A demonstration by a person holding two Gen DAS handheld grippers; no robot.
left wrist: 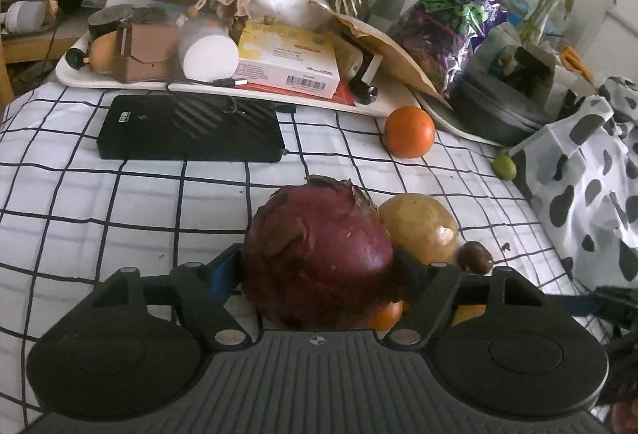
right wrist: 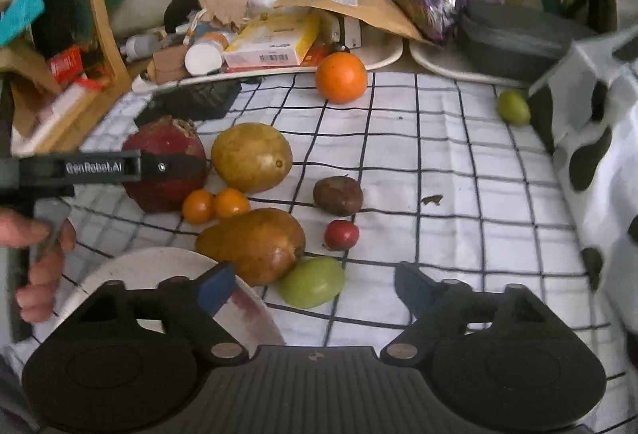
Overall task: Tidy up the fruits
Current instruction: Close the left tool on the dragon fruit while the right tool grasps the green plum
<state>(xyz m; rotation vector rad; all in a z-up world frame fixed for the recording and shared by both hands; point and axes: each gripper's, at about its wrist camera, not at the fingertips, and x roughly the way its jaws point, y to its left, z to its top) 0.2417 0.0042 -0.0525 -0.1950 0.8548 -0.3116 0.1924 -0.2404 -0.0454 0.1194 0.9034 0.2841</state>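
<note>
My left gripper (left wrist: 319, 270) is shut on a large dark red pomegranate (left wrist: 319, 258), which rests on the checked cloth; from the right wrist view the same gripper (right wrist: 167, 167) clasps the pomegranate (right wrist: 165, 143). Beside it lie a yellow-brown mango (right wrist: 251, 156), two small orange fruits (right wrist: 215, 204), another brown mango (right wrist: 251, 244), a green fruit (right wrist: 313, 281), a small red fruit (right wrist: 341, 234) and a brown fruit (right wrist: 338, 195). An orange (right wrist: 341, 77) and a small green fruit (right wrist: 513, 107) lie farther back. My right gripper (right wrist: 315, 286) is open and empty, above the green fruit.
A white plate (right wrist: 159, 266) sits at the near left under my right gripper's left finger. A black case (left wrist: 191, 127) lies on the cloth. Cluttered white trays (left wrist: 223, 91) line the back. A spotted cloth (right wrist: 598, 154) rises on the right.
</note>
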